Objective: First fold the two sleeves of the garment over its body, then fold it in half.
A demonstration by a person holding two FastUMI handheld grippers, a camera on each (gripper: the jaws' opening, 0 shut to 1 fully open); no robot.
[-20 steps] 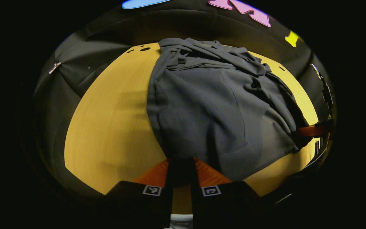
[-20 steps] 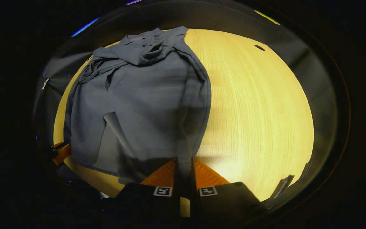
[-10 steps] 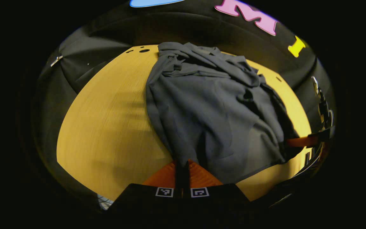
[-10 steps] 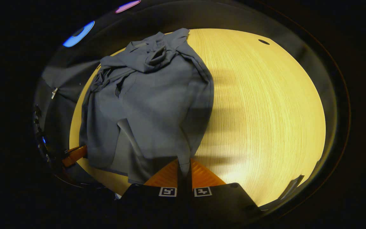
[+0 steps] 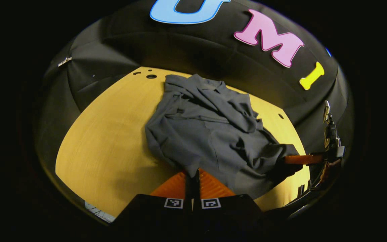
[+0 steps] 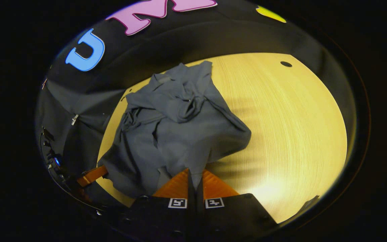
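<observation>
1. Table (image 5: 106,141): light wood-grain top with fine parallel lines and a rounded outline under fisheye. It takes the middle of both views. Small dark round holes sit near its far edge, upper left in the left gripper view and upper right in the right gripper view (image 6: 286,64).
2. Booth wall (image 5: 186,47): black cloth, creased, across the top of both views. A small metal clip (image 5: 65,61) is pinned at upper left.
3. Garment (image 5: 213,134): dark grey matte fabric, soft and heavily wrinkled. It lies on the table, centre of the left gripper view and centre-left of the right gripper view (image 6: 176,127). Collar end is at the far side, bunched in folds. The near hem is lifted off the table at both corners. No readable label or brand.
4. Left gripper (image 5: 192,174): fingers pinched together on the near hem corner, bottom centre. Ribbed pads; two small square black-and-white markers on its body.
5. Right gripper (image 6: 195,176): fingers clamped on the other hem corner, bottom centre, with the same ribbed pads and square markers. It also appears at right edge in the left gripper view (image 5: 286,159), gripping the cloth.
</observation>
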